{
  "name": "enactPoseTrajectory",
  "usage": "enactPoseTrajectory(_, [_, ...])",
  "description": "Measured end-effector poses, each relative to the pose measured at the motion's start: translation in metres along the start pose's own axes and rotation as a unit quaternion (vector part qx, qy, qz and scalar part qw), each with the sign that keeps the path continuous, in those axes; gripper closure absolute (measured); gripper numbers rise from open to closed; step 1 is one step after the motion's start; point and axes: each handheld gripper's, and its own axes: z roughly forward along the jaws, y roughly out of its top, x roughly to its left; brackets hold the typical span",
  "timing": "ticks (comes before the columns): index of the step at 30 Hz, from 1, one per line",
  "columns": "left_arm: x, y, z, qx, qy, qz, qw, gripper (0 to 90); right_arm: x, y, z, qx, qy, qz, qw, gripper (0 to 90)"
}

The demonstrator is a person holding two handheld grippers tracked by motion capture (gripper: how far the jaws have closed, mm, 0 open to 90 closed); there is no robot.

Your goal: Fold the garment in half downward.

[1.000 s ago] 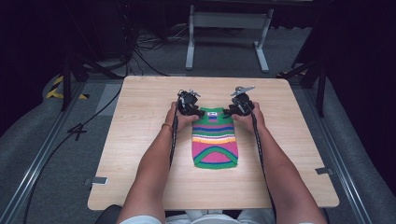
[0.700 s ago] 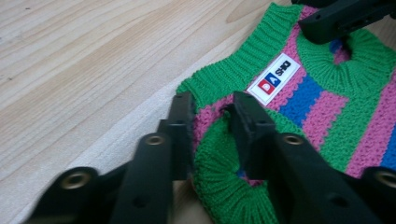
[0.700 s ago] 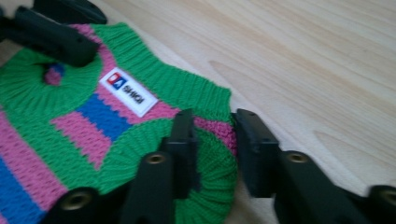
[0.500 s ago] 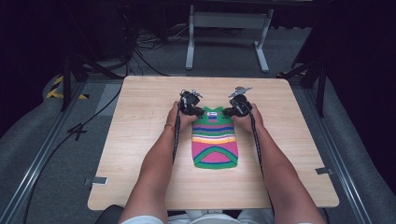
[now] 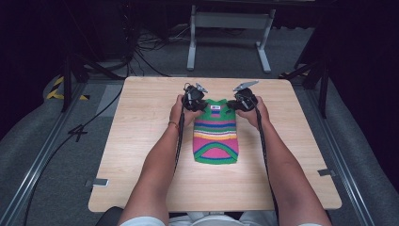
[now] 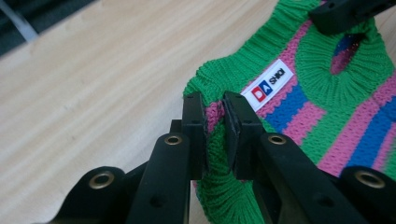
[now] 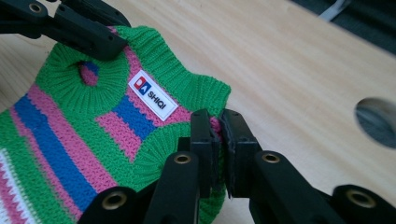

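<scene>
A small knitted sweater [image 5: 216, 135] striped green, pink, blue and white lies flat on the wooden table [image 5: 141, 141], its collar at the far end. It carries a white label [image 6: 272, 84] reading "SHIQI" [image 7: 152, 94]. My left gripper [image 5: 195, 100] is shut on the sweater's left shoulder, a fold of knit [image 6: 214, 116] pinched between its jaws. My right gripper [image 5: 242, 100] is shut on the right shoulder [image 7: 215, 125] in the same way. Each gripper view shows the other gripper's black jaws at the opposite shoulder.
A person's forearms [image 5: 157, 165] reach in from the near edge. A hole in the tabletop [image 7: 376, 120] lies to the right of my right gripper. Beyond the far edge stand a metal frame [image 5: 229, 21] and cables [image 5: 146, 56] on the floor.
Both grippers have closed in a little on the sweater's shoulders and now pinch them; the right one dropped slightly. The sweater lies where it was.
</scene>
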Motion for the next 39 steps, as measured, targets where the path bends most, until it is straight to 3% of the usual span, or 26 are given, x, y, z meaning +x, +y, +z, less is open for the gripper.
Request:
enactPoseTrajectory(5, [-0.001, 0.006, -0.016, -0.013, -0.001, 0.025, 0.9996, 79.4, 0.005, 0.008, -0.014, -0.022, 0.006, -0.019, 0.9996, 84.0])
enactPoseTrajectory(8, [-0.002, 0.005, -0.024, -0.008, 0.002, 0.039, 0.9992, 79.4, 0.007, 0.009, -0.020, -0.030, 0.010, -0.026, 0.9991, 84.0])
enactPoseTrajectory(13, [-0.003, 0.003, -0.025, -0.003, 0.008, 0.049, 0.9987, 79.4, 0.013, 0.006, -0.026, -0.048, 0.024, -0.036, 0.9979, 84.0])
enactPoseTrajectory(18, [-0.002, 0.011, -0.022, -0.002, 0.018, 0.057, 0.9982, 79.3, 0.009, 0.009, -0.020, -0.050, 0.007, -0.025, 0.9984, 84.0])
enactPoseTrajectory(20, [-0.001, 0.016, -0.026, -0.017, 0.017, 0.055, 0.9982, 79.2, 0.008, 0.013, -0.020, -0.055, 0.001, -0.028, 0.9981, 84.1])
enactPoseTrajectory(24, [-0.002, 0.018, -0.036, -0.024, 0.021, 0.071, 0.9970, 79.0, 0.007, 0.018, -0.027, -0.075, 0.005, -0.035, 0.9966, 84.0])
enactPoseTrajectory(30, [-0.015, 0.007, -0.045, -0.039, 0.021, 0.101, 0.9939, 77.9, 0.013, 0.010, -0.041, -0.085, 0.025, -0.054, 0.9946, 83.8])
enactPoseTrajectory(34, [-0.030, -0.006, -0.046, -0.036, 0.006, 0.122, 0.9919, 78.4, 0.023, -0.005, -0.049, -0.081, 0.041, -0.075, 0.9930, 83.8])
enactPoseTrajectory(39, [-0.046, -0.018, -0.053, -0.035, -0.014, 0.158, 0.9868, 79.1, 0.037, -0.023, -0.054, -0.074, 0.070, -0.099, 0.9898, 83.6])
